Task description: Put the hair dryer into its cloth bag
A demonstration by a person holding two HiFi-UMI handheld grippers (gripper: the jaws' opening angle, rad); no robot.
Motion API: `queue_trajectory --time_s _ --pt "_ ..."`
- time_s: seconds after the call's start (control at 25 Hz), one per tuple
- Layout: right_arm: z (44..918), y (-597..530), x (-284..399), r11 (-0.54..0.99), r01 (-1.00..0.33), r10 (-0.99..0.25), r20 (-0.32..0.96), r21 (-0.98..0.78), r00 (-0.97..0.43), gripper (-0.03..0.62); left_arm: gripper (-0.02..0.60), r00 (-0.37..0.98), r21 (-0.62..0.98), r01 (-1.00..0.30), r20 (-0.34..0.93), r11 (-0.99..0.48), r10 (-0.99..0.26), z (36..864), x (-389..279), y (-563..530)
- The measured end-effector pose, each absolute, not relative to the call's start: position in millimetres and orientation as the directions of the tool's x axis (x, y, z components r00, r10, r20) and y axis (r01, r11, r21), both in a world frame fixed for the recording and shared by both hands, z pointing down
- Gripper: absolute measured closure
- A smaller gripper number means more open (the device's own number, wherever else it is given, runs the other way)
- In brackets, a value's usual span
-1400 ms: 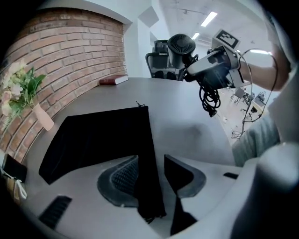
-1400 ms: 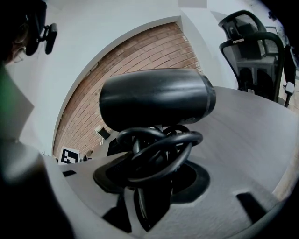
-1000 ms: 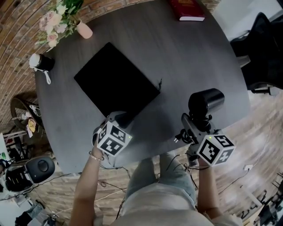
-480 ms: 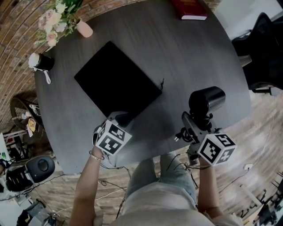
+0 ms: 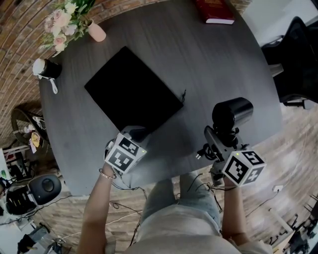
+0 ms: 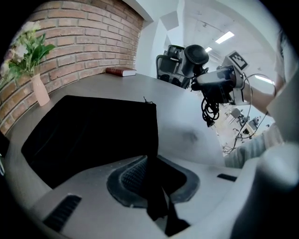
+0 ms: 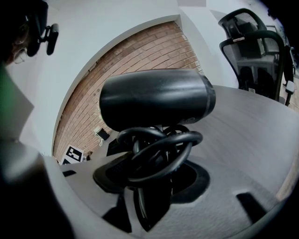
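- The cloth bag (image 5: 131,94) lies flat and black on the dark grey round surface (image 5: 198,64), turned like a diamond, with one corner pointing toward the person.
- The left gripper (image 5: 138,133) is at that near corner. In the left gripper view its fingers (image 6: 133,175) have just been closing, and the bag's edge (image 6: 93,130) now runs down between them, pinched by the pads.
- The rest of the bag is spread on the surface ahead of that gripper. A short thread (image 5: 183,94) sticks out at its right-hand corner.
- The right gripper (image 5: 222,136) holds the hair dryer (image 5: 232,113) at the near right part of the surface, apart from the bag, with bare surface between the two.
- In the right gripper view the fingers are clamped on the dryer's handle, which is wrapped in loops of black cord (image 7: 159,149). The dryer's black barrel (image 7: 156,98) lies crosswise above them.
- From the left gripper view the dryer is raised off the surface, not resting on it.
- Each gripper carries a marker cube, the left one (image 5: 124,155) and the right one (image 5: 242,167), both near the front rim.
- At the far left edge stand a pink vase (image 5: 94,32) of flowers (image 5: 64,17) and a small black-and-white object (image 5: 45,69).
- A red book (image 5: 213,10) lies at the far edge.
- A black office chair (image 5: 295,59) stands beyond the surface on the right.
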State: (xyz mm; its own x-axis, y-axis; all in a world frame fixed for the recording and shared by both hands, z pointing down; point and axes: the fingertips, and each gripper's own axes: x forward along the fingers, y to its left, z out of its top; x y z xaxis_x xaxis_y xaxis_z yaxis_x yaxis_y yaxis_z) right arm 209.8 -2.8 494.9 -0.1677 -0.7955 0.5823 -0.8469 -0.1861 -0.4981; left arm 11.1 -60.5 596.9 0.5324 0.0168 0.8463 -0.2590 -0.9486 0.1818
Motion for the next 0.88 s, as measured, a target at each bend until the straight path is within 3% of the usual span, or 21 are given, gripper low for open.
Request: queue_trajectory --time_s 0.28,0.88 --pt "494 -5 209 -0.184 -0.846 -0.793 0.585 -0.5 -0.173 0.361 0.532 0.564 0.295 -0.286 0.821 -0.911 0.089 590 11 -58" --pt "493 -12 208 -0.169 -0.851 -0.788 0.587 -0.497 -0.186 0.361 0.558 0.572 0.291 -0.284 0.816 -0.914 0.083 586 13 -60"
